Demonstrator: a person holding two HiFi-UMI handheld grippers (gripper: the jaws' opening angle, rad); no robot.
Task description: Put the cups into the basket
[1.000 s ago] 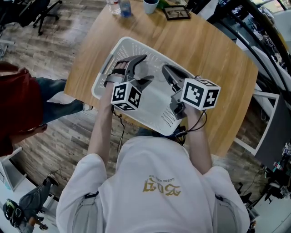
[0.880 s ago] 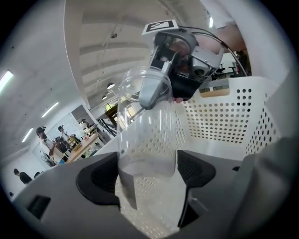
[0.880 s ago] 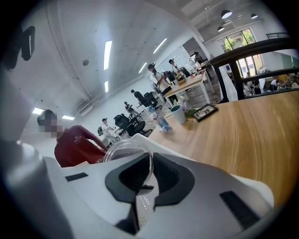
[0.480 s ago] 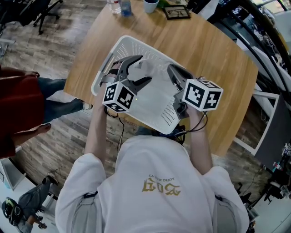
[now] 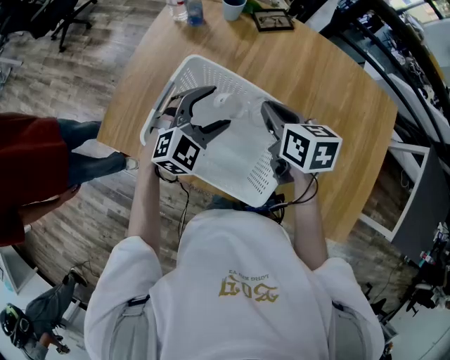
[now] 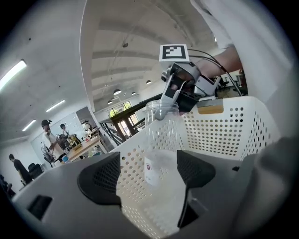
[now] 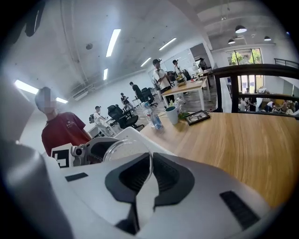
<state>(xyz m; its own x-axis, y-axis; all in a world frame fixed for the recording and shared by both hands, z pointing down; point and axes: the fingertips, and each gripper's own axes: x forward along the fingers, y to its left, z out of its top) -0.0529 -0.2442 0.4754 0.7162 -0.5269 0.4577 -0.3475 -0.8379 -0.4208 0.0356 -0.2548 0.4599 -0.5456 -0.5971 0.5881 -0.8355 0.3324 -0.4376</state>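
Note:
A clear plastic cup (image 5: 226, 104) stands upright inside the white perforated basket (image 5: 184, 70) on the round wooden table. My right gripper (image 5: 267, 111) is shut on the cup's rim; in the right gripper view the rim of the cup (image 7: 119, 148) runs between the closed jaws of that gripper (image 7: 150, 176). My left gripper (image 5: 216, 109) is open, its jaws on either side of the cup without touching it. In the left gripper view the cup (image 6: 159, 140) with a small label stands just beyond the open left gripper (image 6: 148, 172), and the right gripper (image 6: 164, 108) pinches its top edge.
At the table's far edge stand a teal mug (image 5: 232, 8), a water bottle (image 5: 193, 13) and a framed picture (image 5: 274, 20). A person in red (image 5: 28, 169) stands left of the table. The basket overhangs the near table edge.
My left gripper has drawn back to the left, away from the cup, jaws staying open. The right gripper has held its grip on the cup's rim.

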